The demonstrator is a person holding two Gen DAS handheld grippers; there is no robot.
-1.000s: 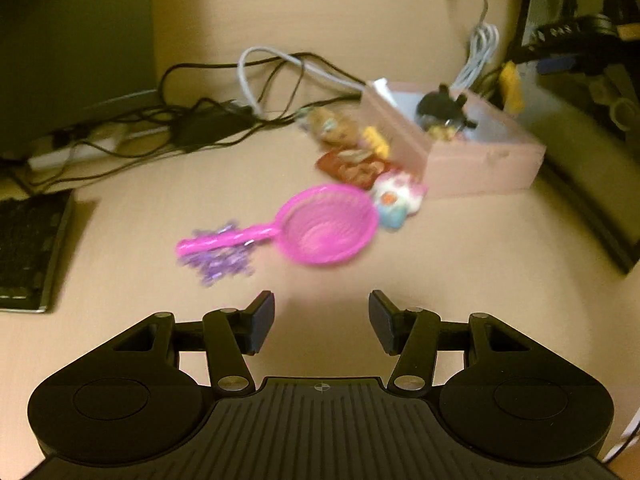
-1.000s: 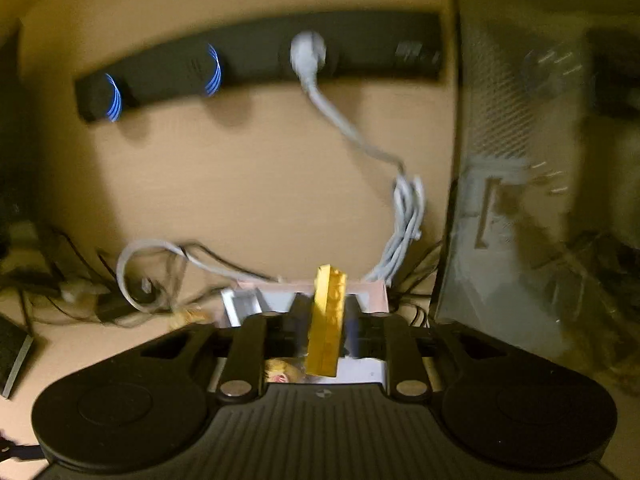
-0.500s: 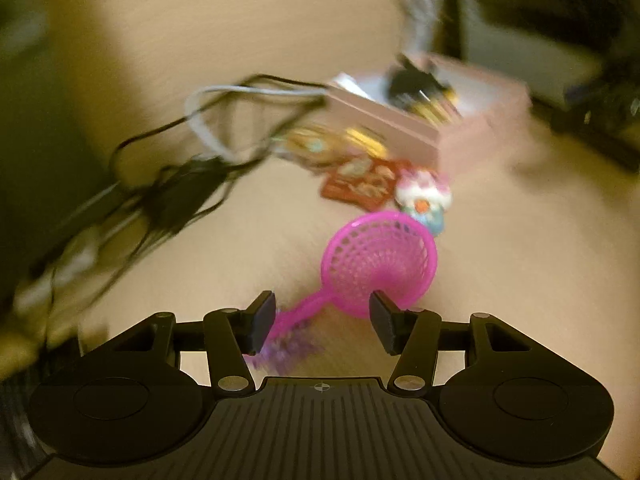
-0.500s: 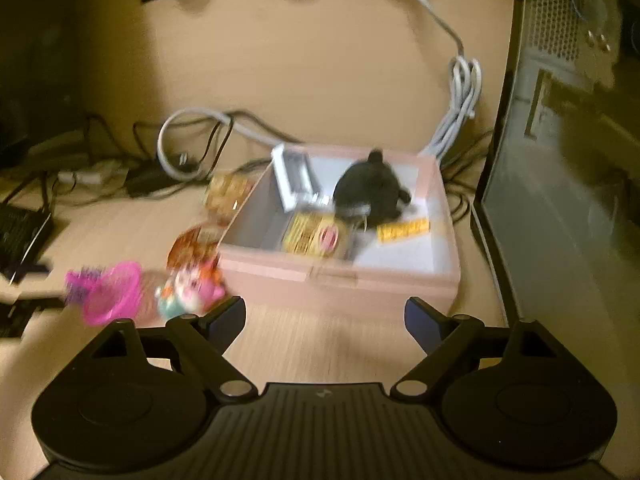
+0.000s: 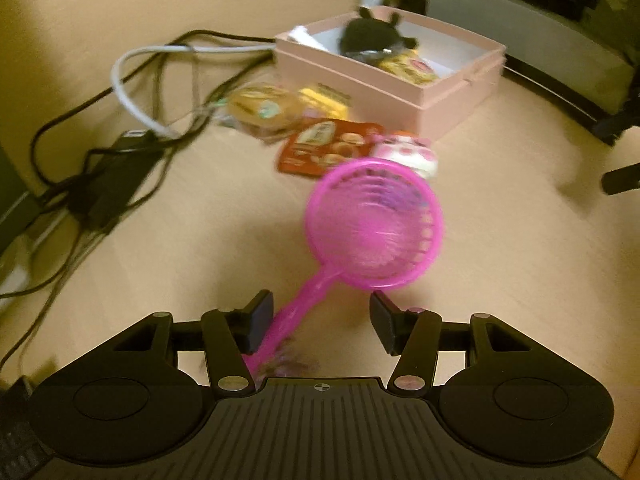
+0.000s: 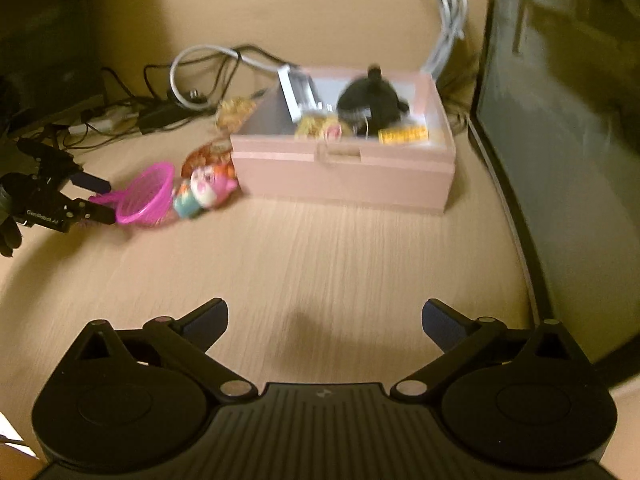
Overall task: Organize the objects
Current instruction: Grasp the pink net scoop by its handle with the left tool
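A pink toy strainer (image 5: 374,228) lies on the desk; its handle (image 5: 288,328) runs between the fingers of my open left gripper (image 5: 320,322). It also shows in the right wrist view (image 6: 146,194), with the left gripper (image 6: 94,198) at its handle. Behind it lie a small pink-white toy (image 5: 408,152), a red packet (image 5: 320,146) and snack bags (image 5: 264,108). The pink box (image 6: 344,172) holds a black plush (image 6: 370,100), a yellow piece (image 6: 402,135) and packets. My right gripper (image 6: 324,322) is open and empty, well in front of the box.
Tangled cables and a power adapter (image 5: 112,184) lie at the left. A dark computer case (image 6: 560,120) stands at the right of the box. A grey cable (image 6: 450,12) hangs behind the box.
My right gripper let the yellow piece go into the box and pulled back, open. My left gripper moved in over the strainer's handle.
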